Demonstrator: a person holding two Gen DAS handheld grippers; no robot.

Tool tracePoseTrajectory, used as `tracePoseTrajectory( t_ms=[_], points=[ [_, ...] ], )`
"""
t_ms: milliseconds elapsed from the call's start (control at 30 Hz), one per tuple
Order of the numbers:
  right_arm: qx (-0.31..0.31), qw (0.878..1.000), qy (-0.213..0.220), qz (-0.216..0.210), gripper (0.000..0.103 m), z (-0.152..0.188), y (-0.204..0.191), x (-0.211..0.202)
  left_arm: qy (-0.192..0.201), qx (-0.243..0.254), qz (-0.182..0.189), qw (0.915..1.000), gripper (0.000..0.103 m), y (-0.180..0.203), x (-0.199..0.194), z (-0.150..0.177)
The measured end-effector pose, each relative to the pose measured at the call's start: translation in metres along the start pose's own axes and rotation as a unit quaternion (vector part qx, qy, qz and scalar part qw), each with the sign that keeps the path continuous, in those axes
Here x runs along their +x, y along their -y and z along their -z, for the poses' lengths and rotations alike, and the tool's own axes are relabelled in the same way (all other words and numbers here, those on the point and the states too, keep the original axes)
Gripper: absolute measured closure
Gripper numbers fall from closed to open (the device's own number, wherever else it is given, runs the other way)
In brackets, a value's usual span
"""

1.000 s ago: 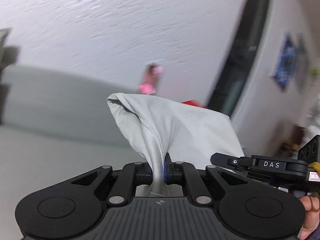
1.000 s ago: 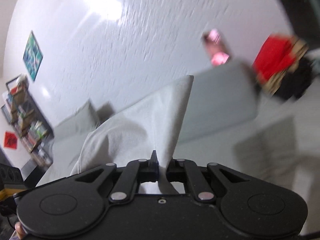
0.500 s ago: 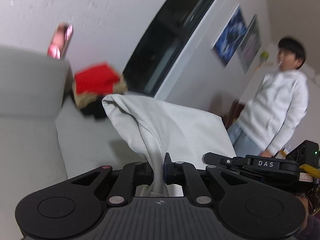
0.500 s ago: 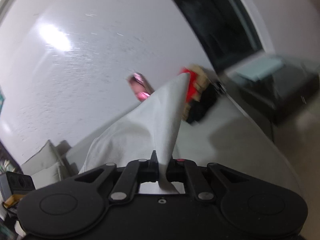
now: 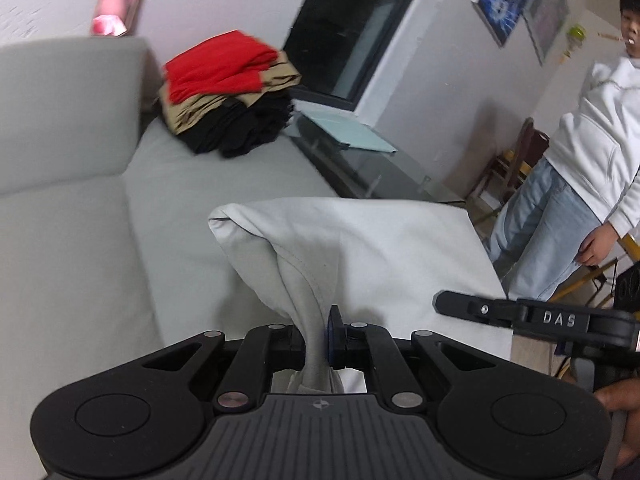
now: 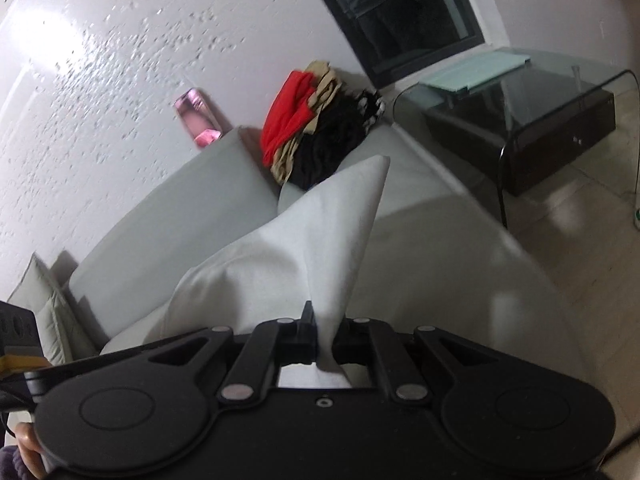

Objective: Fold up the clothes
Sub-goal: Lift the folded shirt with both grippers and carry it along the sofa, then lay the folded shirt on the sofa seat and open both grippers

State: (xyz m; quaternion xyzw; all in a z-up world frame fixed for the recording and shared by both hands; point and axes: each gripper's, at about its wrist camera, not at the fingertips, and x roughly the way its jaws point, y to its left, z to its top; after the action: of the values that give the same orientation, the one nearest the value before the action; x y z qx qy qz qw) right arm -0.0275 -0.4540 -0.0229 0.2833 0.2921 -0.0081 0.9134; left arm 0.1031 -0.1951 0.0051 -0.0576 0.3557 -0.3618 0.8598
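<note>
A light grey garment hangs stretched between my two grippers above a grey sofa. My left gripper is shut on one bunched corner of it. My right gripper is shut on another corner, which stands up in a point. The right gripper also shows at the right edge of the left wrist view. A stack of folded clothes, red on tan on black, lies at the sofa's far end; it also shows in the right wrist view.
A glass side table with a pale green sheet stands past the sofa's end under a dark window. A person in a white hoodie stands to the right. A pink phone leans on the wall. A cushion lies at the sofa's other end.
Both grippers have swung right and tilted down with the garment held. The views moved from bare wall to the sofa's end, the clothes stack, the glass table and the person.
</note>
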Motion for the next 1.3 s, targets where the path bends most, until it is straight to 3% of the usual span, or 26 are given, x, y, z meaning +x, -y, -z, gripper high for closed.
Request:
tracePoseTrajectory(
  t_ms=[100, 167, 233, 267, 300, 333, 367, 433, 500, 600, 700, 867, 933, 967, 1000, 1067, 1167, 1300],
  points=[
    [0.001, 1.000, 0.011, 0.007, 0.097, -0.027, 0.012, 0.021, -0.005, -0.007, 0.016, 0.9998, 0.097, -0.004, 0.031, -0.018],
    [0.000, 1.000, 0.014, 0.018, 0.097, -0.045, 0.022, 0.041, -0.005, -0.013, 0.011, 0.9999, 0.091, -0.010, 0.060, -0.030],
    [0.000, 0.999, 0.005, 0.039, 0.097, -0.060, 0.036, 0.069, -0.013, -0.001, -0.048, 0.9988, 0.064, -0.018, 0.096, -0.034],
    [-0.003, 0.999, -0.006, 0.052, 0.093, -0.067, 0.044, 0.085, -0.031, -0.007, -0.093, 0.9951, 0.063, -0.028, 0.113, -0.035],
    [0.007, 0.996, -0.023, 0.080, 0.086, -0.070, 0.055, 0.098, -0.051, -0.025, -0.138, 0.9888, 0.071, -0.041, 0.125, -0.034],
    [0.022, 0.994, -0.033, 0.103, 0.072, -0.068, 0.065, 0.099, -0.061, -0.050, -0.155, 0.9848, 0.071, -0.053, 0.124, -0.031],
    [0.037, 0.991, -0.043, 0.125, 0.070, -0.066, 0.074, 0.101, -0.068, -0.077, -0.166, 0.9808, 0.071, -0.065, 0.122, -0.027],
    [0.047, 0.988, -0.044, 0.140, 0.065, -0.057, 0.086, 0.088, -0.055, -0.105, -0.155, 0.9808, 0.067, -0.081, 0.101, -0.016],
    [0.037, 0.989, -0.032, 0.141, 0.057, -0.043, 0.089, 0.063, -0.048, -0.096, -0.164, 0.9805, 0.065, -0.082, 0.085, -0.010],
    [0.046, 0.990, -0.021, 0.134, 0.057, -0.029, 0.090, 0.037, -0.050, -0.076, -0.148, 0.9848, 0.056, -0.069, 0.077, -0.006],
    [0.063, 0.993, -0.008, 0.103, 0.057, -0.021, 0.084, 0.024, -0.059, -0.049, -0.126, 0.9891, 0.038, -0.047, 0.079, -0.005],
    [0.029, 0.996, -0.012, 0.084, 0.057, -0.012, 0.060, 0.021, -0.075, 0.025, -0.115, 0.9903, 0.031, -0.003, 0.094, 0.000],
    [-0.006, 0.997, -0.019, 0.081, 0.062, -0.009, 0.046, 0.026, -0.072, 0.059, -0.103, 0.9903, 0.031, 0.014, 0.099, 0.007],
    [-0.028, 0.996, -0.021, 0.081, 0.072, -0.007, 0.038, 0.029, -0.059, 0.078, -0.105, 0.9897, 0.033, 0.021, 0.100, 0.012],
    [-0.055, 0.995, -0.019, 0.083, 0.077, -0.005, 0.031, 0.034, -0.049, 0.103, -0.112, 0.9872, 0.037, 0.028, 0.102, 0.018],
    [-0.095, 0.988, -0.036, 0.114, 0.079, 0.001, 0.024, 0.048, -0.080, 0.142, -0.145, 0.9759, 0.038, 0.033, 0.120, 0.032],
    [-0.118, 0.974, -0.086, 0.171, 0.080, 0.019, 0.026, 0.063, -0.128, 0.135, -0.173, 0.9673, 0.037, 0.020, 0.124, 0.052],
    [-0.097, 0.971, -0.108, 0.187, 0.075, 0.045, 0.027, 0.023, -0.161, 0.068, -0.164, 0.9708, 0.031, -0.003, 0.088, 0.063]
  ],
)
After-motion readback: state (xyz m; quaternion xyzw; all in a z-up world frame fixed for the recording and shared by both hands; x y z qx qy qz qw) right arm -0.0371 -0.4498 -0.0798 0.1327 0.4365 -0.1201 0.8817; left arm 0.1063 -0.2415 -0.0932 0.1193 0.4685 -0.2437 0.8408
